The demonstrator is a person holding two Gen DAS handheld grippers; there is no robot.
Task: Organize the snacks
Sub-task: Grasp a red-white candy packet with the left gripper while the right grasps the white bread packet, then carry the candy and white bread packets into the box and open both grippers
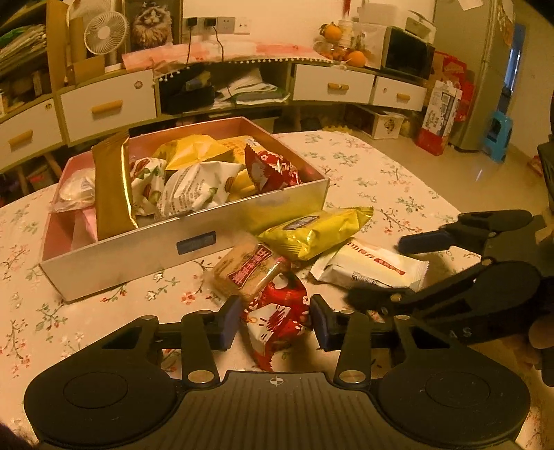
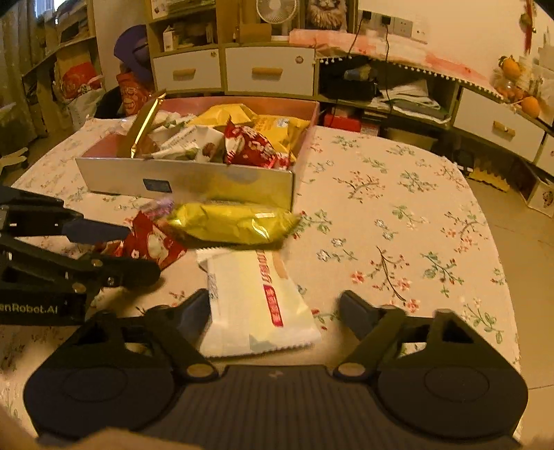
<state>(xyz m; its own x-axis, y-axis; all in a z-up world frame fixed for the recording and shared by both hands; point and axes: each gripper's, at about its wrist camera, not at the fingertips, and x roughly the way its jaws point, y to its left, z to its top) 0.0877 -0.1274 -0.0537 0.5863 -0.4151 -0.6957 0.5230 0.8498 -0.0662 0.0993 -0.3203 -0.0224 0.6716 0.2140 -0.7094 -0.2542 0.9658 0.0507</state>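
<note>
A lived-in home living room: a floral-clothed worktop [image 1: 363,166], white wooden-handled drawer cabinets [image 1: 107,104] at 11 o'clock, a small white desk fan [image 1: 106,32], a framed cat picture [image 1: 152,24], oranges [image 1: 356,58] at 1 o'clock.

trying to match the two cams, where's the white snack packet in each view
Left wrist: white snack packet lies right of centre, under the right gripper.
Right wrist: low centre, between that gripper's open fingers.
Shared landmark: yellow packet just beyond it, before the silver box.
</note>
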